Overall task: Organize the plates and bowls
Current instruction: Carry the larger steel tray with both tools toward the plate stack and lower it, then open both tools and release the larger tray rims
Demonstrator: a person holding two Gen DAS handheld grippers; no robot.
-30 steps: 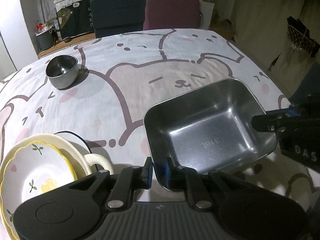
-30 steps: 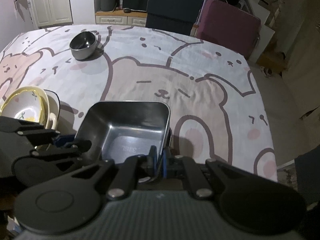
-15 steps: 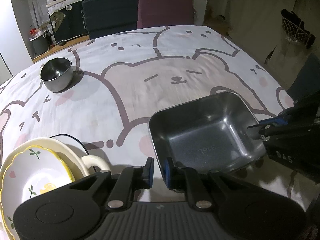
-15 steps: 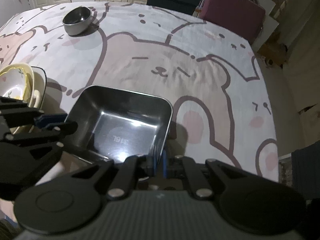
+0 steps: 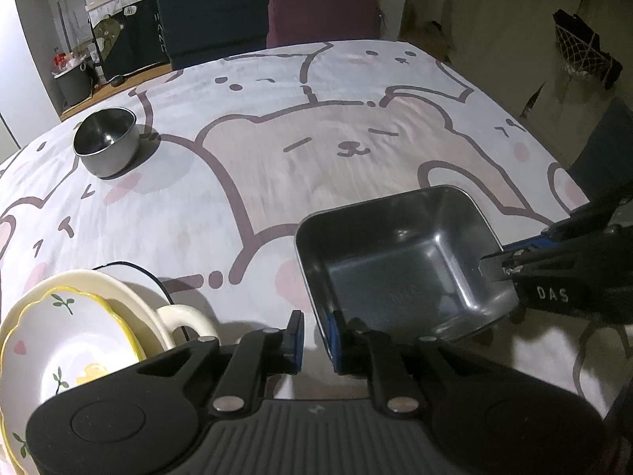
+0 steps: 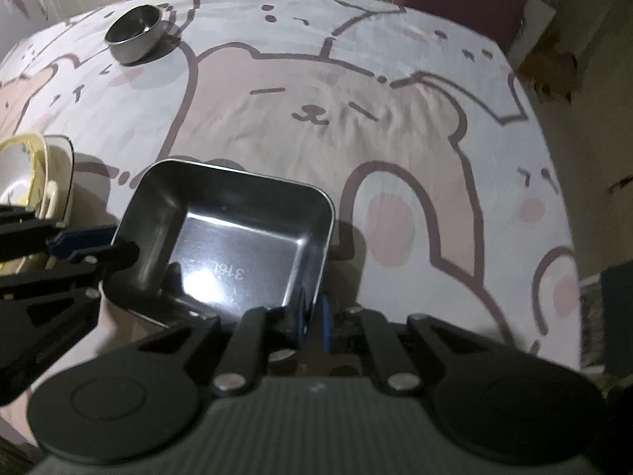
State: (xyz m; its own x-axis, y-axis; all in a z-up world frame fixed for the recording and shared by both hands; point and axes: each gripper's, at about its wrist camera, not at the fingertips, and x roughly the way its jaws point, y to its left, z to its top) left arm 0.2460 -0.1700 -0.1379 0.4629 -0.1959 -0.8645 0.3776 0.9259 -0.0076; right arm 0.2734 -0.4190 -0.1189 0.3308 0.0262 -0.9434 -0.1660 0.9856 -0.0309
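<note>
A square steel tray [image 5: 395, 277] [image 6: 237, 245] sits low on the bear-print tablecloth [image 5: 316, 150], held at two sides. My left gripper [image 5: 314, 340] straddles its near-left corner; the jaws are opening, and cloth shows between the left pad and the rim. My right gripper [image 6: 312, 316] has the tray's right rim between its blue pads. Those jaws are opening too, but the pads still hug the rim. Each gripper also shows in the other's view: the right gripper [image 5: 502, 257] and the left gripper [image 6: 79, 245]. A round steel bowl [image 5: 107, 146] [image 6: 134, 33] stands far left.
A stack of cream and yellow-rimmed floral dishes [image 5: 71, 340] [image 6: 23, 174] with a cream handle [image 5: 182, 316] sits left of the tray. A dark blue chair [image 5: 213, 12] and a maroon chair [image 5: 320, 8] stand behind the table. The table's edge [image 6: 561, 198] runs down the right.
The tray has come down towards the cloth and levelled, with the right gripper sinking along with it. The gap between the left gripper's pads has widened. The bowl and the dish stack have not moved.
</note>
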